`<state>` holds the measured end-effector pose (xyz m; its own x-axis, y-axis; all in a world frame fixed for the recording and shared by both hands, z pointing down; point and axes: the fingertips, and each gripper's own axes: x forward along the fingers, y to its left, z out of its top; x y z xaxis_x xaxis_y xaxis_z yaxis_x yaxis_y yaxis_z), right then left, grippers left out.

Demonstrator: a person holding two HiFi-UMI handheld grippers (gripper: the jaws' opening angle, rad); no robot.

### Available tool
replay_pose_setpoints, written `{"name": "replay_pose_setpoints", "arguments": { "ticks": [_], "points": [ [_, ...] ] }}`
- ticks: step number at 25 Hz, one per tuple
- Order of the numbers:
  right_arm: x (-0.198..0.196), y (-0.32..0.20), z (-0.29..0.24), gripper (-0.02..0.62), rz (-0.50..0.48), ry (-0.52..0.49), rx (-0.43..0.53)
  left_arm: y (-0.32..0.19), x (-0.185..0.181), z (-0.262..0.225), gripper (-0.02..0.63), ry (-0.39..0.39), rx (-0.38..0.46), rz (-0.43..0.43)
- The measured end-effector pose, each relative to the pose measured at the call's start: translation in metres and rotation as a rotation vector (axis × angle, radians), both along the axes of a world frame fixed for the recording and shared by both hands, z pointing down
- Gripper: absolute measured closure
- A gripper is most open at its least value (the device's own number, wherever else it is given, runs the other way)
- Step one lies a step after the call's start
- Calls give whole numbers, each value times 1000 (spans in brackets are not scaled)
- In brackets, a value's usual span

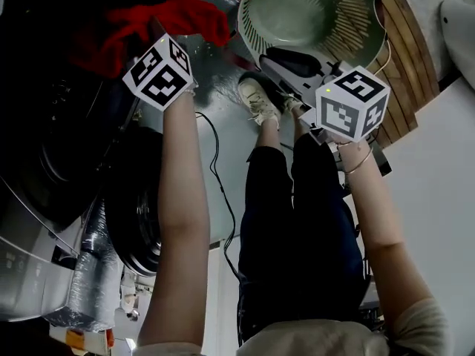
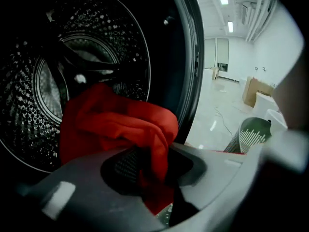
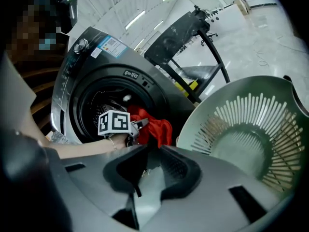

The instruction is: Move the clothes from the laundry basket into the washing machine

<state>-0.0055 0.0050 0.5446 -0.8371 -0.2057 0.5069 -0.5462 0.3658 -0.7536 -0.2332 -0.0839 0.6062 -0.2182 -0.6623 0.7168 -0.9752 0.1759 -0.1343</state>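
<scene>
The red garment (image 2: 116,124) is clamped between the closed jaws of the left gripper (image 2: 150,164); it is held at the mouth of the washing machine (image 3: 91,71), just in front of the drum (image 2: 43,66); the right gripper (image 3: 148,170) is held with its jaws slightly apart and nothing between them, near the green laundry basket (image 3: 251,129), right of the machine.

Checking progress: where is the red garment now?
Pinched in the left gripper, the red garment hangs at the washing machine's drum mouth, upper left in the head view.
</scene>
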Motion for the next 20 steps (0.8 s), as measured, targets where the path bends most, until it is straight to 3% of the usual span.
{"name": "replay_pose_setpoints", "arguments": {
  "ticks": [4, 7, 10, 13, 15, 16, 20],
  "points": [
    [-2, -1, -3, 515, 3, -7, -4, -2, -32, -41, 482, -91, 97, 22],
    [-5, -4, -4, 515, -6, -11, 2, -18, -73, -66, 482, -180, 164, -42],
    [-9, -7, -5, 515, -7, -17, 11, -36, -105, -79, 478, -213, 222, -120],
    [-13, -7, -5, 517, -15, -24, 16, -48, -108, -61, 439, -147, 205, -121],
    [-15, -5, -4, 515, -24, -24, 17, -48, -99, -44, 326, -72, 163, -114],
    [-15, -4, -4, 515, -26, -26, 15, -45, -94, -42, 301, -49, 158, -114],
    [-15, 3, -6, 515, -31, -28, 13, -25, -69, -57, 284, -3, 196, -91]
  ]
}}
